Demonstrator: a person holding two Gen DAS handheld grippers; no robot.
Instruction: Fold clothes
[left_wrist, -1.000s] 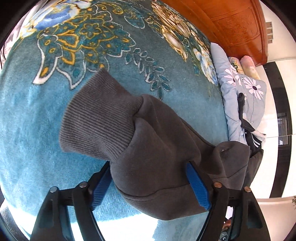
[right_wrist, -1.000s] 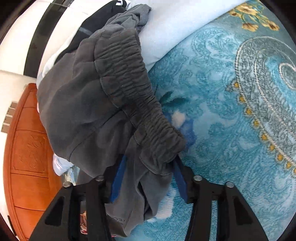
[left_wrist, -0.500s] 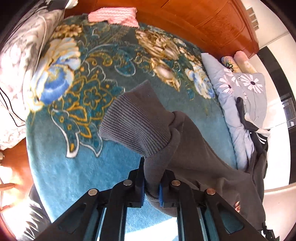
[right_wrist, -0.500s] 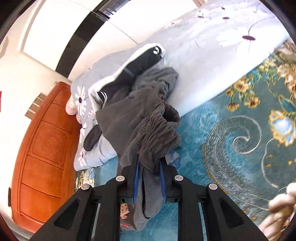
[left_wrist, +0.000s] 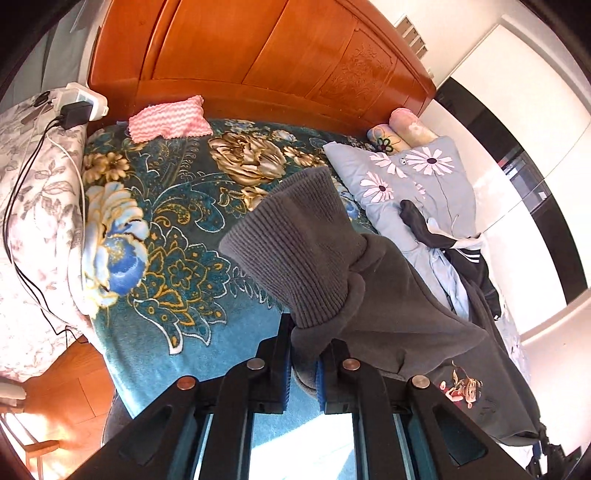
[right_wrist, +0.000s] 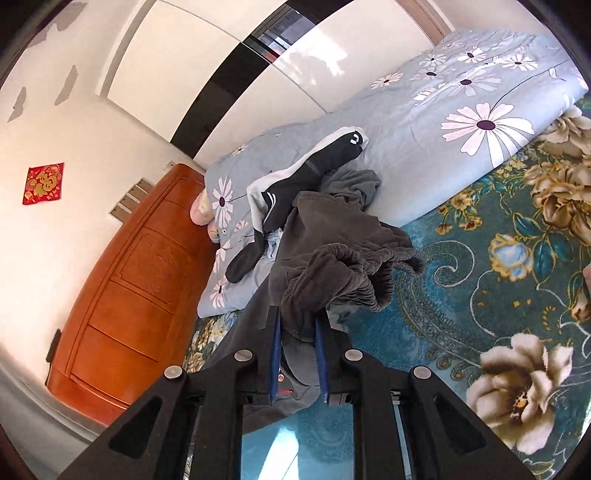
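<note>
Both grippers have risen higher, left gripper (left_wrist: 303, 360) and right gripper (right_wrist: 298, 354) jaws still clenching the grey trousers (left_wrist: 388, 306).

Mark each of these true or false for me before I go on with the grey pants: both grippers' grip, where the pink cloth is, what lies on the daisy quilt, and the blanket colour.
1. The left gripper is shut on the grey pants near the ribbed cuff. True.
2. The right gripper is open and empty. False: it is shut on the pants near the elastic waistband.
3. The pink knitted cloth lies by the wooden headboard. True.
4. A black garment with white stripes lies on the daisy quilt. True.
5. The floral blanket is red. False: it is teal.
</note>
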